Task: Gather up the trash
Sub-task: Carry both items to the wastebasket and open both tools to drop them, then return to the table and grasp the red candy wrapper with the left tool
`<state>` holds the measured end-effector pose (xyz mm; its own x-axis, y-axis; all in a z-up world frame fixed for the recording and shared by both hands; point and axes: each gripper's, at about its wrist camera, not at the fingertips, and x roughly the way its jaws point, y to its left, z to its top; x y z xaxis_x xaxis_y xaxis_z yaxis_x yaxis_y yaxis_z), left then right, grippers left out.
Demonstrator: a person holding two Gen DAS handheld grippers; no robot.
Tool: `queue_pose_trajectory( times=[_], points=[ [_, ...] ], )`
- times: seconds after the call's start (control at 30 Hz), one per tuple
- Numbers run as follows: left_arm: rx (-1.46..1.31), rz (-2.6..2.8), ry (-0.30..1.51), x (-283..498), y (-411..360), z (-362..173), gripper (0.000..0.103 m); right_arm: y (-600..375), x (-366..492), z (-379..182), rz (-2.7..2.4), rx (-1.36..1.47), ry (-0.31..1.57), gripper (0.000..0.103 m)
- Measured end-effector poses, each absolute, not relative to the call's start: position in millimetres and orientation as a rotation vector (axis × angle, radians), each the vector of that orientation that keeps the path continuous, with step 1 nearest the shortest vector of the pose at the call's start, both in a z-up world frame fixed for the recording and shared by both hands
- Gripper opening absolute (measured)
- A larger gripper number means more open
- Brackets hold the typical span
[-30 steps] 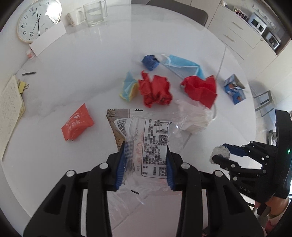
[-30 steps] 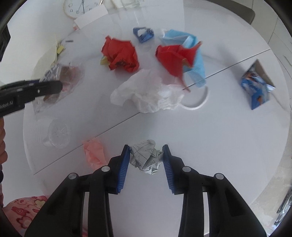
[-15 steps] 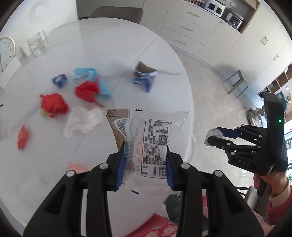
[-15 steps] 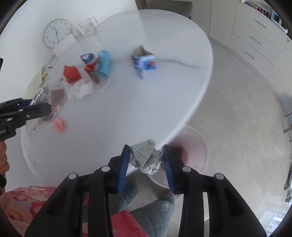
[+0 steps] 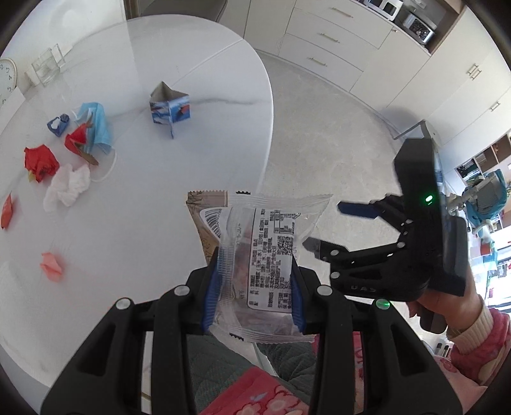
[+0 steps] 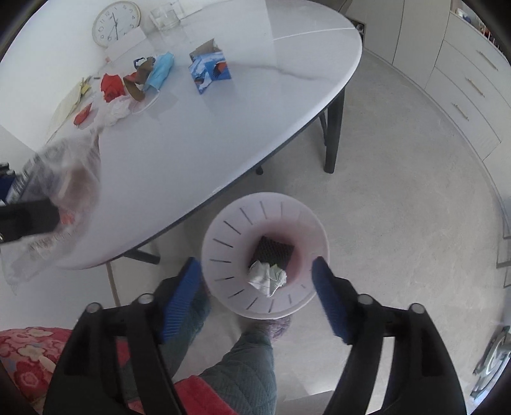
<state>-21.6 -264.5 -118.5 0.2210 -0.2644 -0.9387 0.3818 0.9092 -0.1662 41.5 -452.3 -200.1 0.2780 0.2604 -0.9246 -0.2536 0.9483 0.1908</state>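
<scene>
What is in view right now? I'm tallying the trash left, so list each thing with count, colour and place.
clear wrapper: 1, transparent with printed label, between the left gripper's pads
brown wrapper: 1, behind the clear one
crumpled paper: 1, white, inside the bin
bin: 1, pale pink, on the floor by the table
carton: 1, blue, on the table
face mask: 1, light blue, table
red crumpled papers: 2, table
white tissue: 1, table
pink scrap: 1, table
clock: 1, white, far table edge
left gripper: shut on wrappers
right gripper: jaws opening, nothing between, above bin
</scene>
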Motion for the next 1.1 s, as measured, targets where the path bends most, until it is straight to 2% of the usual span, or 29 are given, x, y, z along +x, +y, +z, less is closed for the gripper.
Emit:
queue_pose_trajectory(
  times=[0.1,0.67,0.93,1.0,1.1],
  points=[
    [0.107,-0.445,1.296,-26,-277,-127,0.036,-471,40,-195,0.307,-0.002,1.229,0.088],
    [0.153,-0.503,1.38,-31,-352,-195,0.037,-535,38,-186,0.175,0.048,1.219,0.093],
    [0.16,-0.459,1.374,-26,-357,-206,0.073,-537,38,-189,0.169,0.052,1.229,0.093],
    [0.156,-0.471,1.363,-27,-357,-202,0.078,-536,40,-188,0.17,0.055,1.225,0.093],
    [0.151,-0.476,1.337,-24,-352,-193,0.079,-535,42,-185,0.169,0.054,1.215,0.093]
  ],
)
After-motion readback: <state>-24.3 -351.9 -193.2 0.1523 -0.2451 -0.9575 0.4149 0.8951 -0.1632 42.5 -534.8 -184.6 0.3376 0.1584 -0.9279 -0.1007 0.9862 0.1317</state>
